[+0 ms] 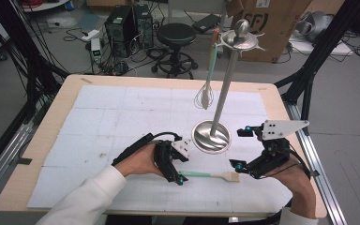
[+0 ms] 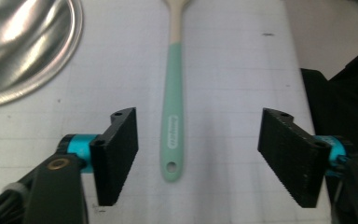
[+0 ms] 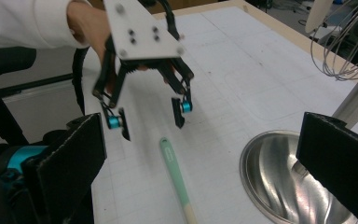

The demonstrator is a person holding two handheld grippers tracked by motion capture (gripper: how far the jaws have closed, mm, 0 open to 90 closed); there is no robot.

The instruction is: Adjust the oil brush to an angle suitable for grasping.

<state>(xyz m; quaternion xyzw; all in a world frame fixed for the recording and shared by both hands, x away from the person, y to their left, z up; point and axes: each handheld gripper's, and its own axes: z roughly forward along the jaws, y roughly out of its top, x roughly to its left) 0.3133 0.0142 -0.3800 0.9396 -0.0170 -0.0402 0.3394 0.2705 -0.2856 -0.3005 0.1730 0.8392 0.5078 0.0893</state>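
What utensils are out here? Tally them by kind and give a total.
Spatula: 1, flat on the mat
Whisk: 1, hanging from the stand
Total: 2

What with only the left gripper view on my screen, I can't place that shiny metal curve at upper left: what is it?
Observer: It is the round base of a utensil stand, with a tall pole rising from it.
Operator: Is anything on that stand?
Observer: A whisk hangs from its top.
Operator: Where is the other hand-held gripper?
Observer: The right hand-held gripper is open, just past the pale head of the spatula and to the right of the base.
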